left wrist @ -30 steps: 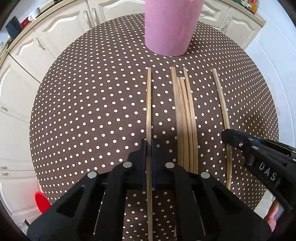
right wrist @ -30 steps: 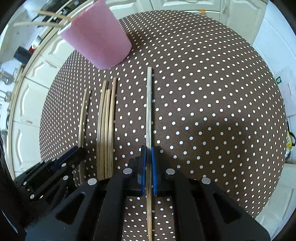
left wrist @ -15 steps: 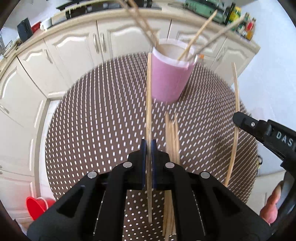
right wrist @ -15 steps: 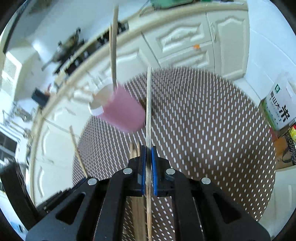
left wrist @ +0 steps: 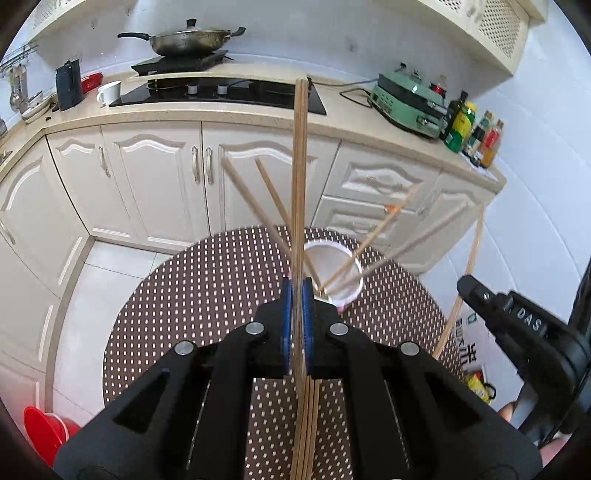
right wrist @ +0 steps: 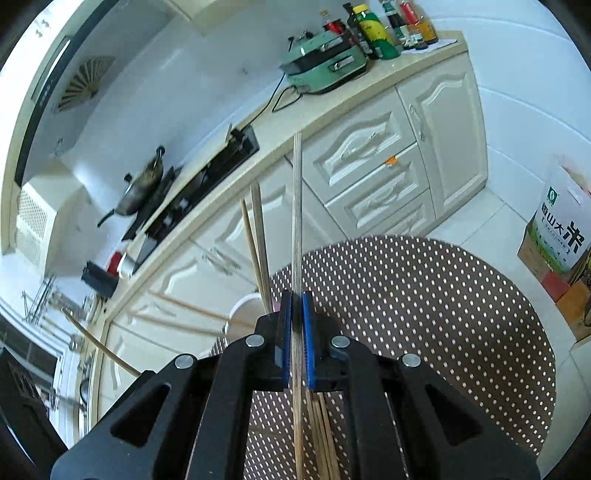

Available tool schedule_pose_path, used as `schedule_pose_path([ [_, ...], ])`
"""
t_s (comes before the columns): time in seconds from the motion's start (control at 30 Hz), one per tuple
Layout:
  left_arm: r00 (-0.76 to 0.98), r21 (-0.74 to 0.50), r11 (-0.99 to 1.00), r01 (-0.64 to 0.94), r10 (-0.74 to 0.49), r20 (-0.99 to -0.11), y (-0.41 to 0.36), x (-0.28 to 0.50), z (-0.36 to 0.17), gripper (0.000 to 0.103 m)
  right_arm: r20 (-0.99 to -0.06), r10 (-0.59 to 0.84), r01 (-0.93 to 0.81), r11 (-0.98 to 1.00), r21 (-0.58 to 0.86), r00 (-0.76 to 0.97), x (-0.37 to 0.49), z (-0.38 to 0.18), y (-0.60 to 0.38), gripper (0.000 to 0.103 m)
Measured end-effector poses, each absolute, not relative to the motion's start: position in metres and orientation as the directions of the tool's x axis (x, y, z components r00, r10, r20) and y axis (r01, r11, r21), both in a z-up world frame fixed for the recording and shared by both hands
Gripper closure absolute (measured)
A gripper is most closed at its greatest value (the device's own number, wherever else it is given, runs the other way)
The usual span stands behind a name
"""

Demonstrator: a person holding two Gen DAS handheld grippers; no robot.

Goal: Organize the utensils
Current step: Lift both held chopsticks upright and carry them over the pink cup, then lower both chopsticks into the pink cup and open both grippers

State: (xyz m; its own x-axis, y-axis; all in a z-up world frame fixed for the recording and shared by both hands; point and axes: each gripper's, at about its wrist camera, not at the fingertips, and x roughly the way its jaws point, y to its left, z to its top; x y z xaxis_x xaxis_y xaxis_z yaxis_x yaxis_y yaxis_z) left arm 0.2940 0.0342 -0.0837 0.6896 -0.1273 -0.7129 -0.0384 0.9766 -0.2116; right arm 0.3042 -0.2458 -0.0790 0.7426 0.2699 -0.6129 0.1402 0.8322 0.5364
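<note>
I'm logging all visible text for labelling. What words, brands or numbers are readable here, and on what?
"DAS": white letters on the right hand-held gripper, in the left wrist view.
"米": large black character on the rice bag; the smaller characters beside it are too blurred to read.
Bottles on the counter: labels too small to read.

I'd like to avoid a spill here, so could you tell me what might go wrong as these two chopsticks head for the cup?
1. The pink cup already holds splayed chopsticks; a new one could snag on them and tip it.
2. Each tool pinches its chopstick low down, so the long free end of the left tool's chopstick may swing and miss the rim.
3. The right tool's chopstick could cross the left one.
</note>
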Motion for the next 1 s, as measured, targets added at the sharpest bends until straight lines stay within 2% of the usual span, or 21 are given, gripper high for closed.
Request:
schedule_pose_path([
  [0.4, 0.758, -0.32, 0.946, -0.041, -0.179, -0.627, 0.042, 0.341, -0.058, 0.097, -0.533, 0.158, 0.212, 0.796, 0.567, 0.831, 0.339, -0.074, -0.238, 0.098],
  [0.77, 0.769, -0.336, 0.94, -0.052, -0.177, -0.614, 0.052, 0.371, -0.068, 0.097, -0.516, 0.124, 0.246, 0.77, 0.589, 0.847, 0.373, -0.085, -0.228, 0.098],
  [1.0, 0.805, -0.352, 0.933, -0.078, -0.149, -0.574, 0.06, 0.369, -0.057, 0.097, -0.508, 0.111, 0.239, 0.783, 0.574, 0.854, 0.378, -0.086, -0.224, 0.098],
])
